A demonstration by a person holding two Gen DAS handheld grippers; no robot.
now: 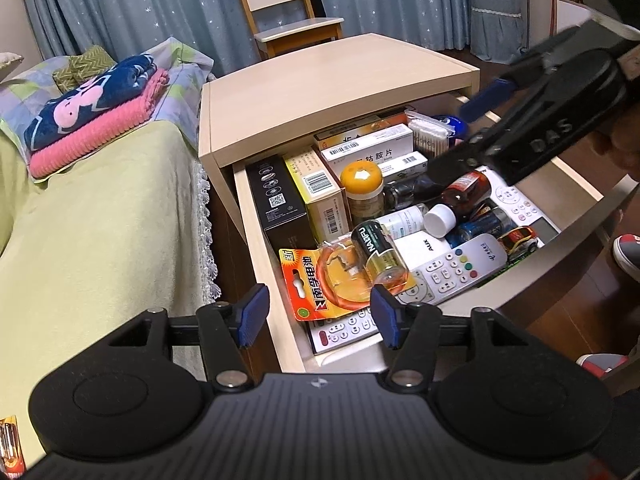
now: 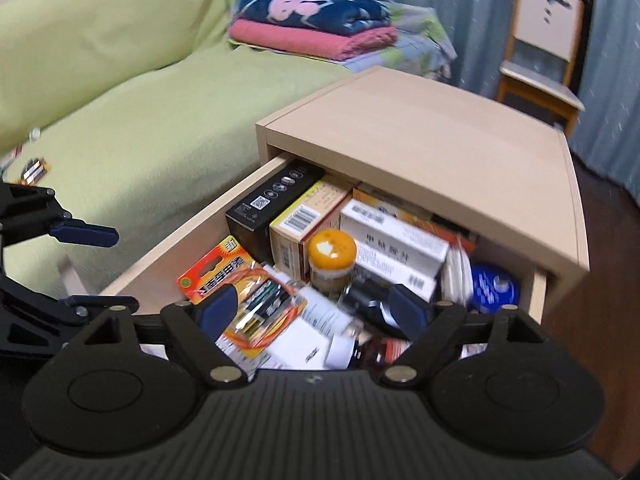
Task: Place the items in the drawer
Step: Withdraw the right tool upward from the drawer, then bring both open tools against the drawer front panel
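Here, left to right. Left gripper [image 1: 316, 316]: blue-padded fingers spread wide, nothing between them, hovering over the near-left corner of the open pale-wood drawer [image 1: 256, 216]. Just ahead of its fingertips lies the orange blister card of batteries [image 1: 320, 280], with a loose black-and-gold battery [image 1: 376, 252] resting on its clear bubble. Beyond that, white remote controls [image 1: 452, 268] and a brown bottle with a white cap [image 1: 460, 200].

Right gripper [image 2: 308, 312]: fingers also wide, empty, over the drawer's middle; the battery card sits just inside its left finger.

Judgement: the drawer is crowded, so the next item should go down flat in a gap and be let go low, so that it does not roll off the pile.

Right view is motion-blurred; the drawer floor is hidden under clutter. A second battery pack [image 2: 34, 170], possibly, lies on the green bedcover [image 2: 132, 112], cut off at the edge.
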